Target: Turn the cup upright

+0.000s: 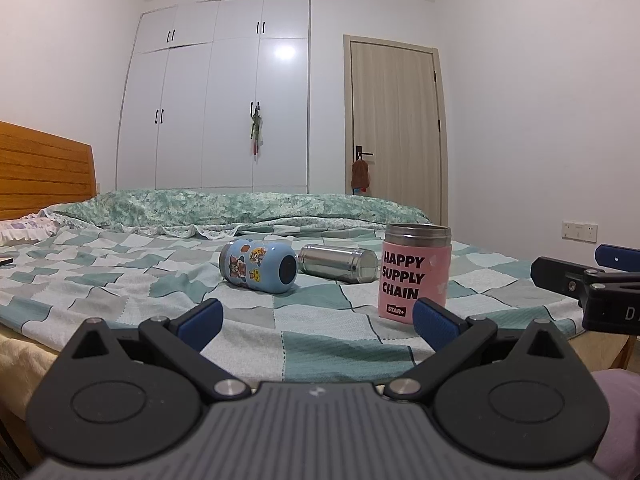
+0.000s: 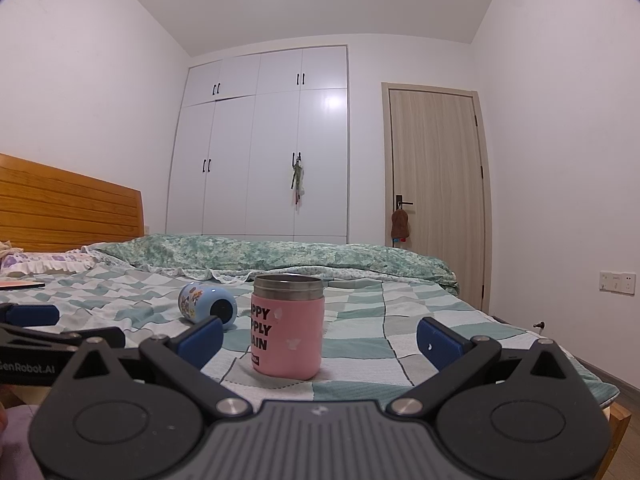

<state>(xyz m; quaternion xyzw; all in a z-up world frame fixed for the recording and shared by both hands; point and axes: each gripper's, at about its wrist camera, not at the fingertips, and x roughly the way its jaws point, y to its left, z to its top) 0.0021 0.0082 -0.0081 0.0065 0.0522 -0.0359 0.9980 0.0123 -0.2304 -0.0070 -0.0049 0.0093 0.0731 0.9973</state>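
A pink cup (image 1: 414, 272) with black lettering and a steel rim stands upright on the checked bedspread (image 1: 320, 344); it also shows in the right wrist view (image 2: 287, 326). A blue cartoon cup (image 1: 259, 266) lies on its side, base toward me, and shows in the right wrist view (image 2: 207, 307). A steel cup (image 1: 339, 263) lies on its side behind the pink cup. My left gripper (image 1: 316, 318) is open and empty, short of the cups. My right gripper (image 2: 318, 340) is open and empty, with the pink cup just ahead between its fingers.
A folded green quilt (image 1: 240, 208) lies across the far side of the bed. A wooden headboard (image 1: 44, 168) is at the left. A white wardrobe (image 1: 216, 100) and a door (image 1: 394, 120) are behind. The right gripper's fingers (image 1: 592, 276) show at the right edge.
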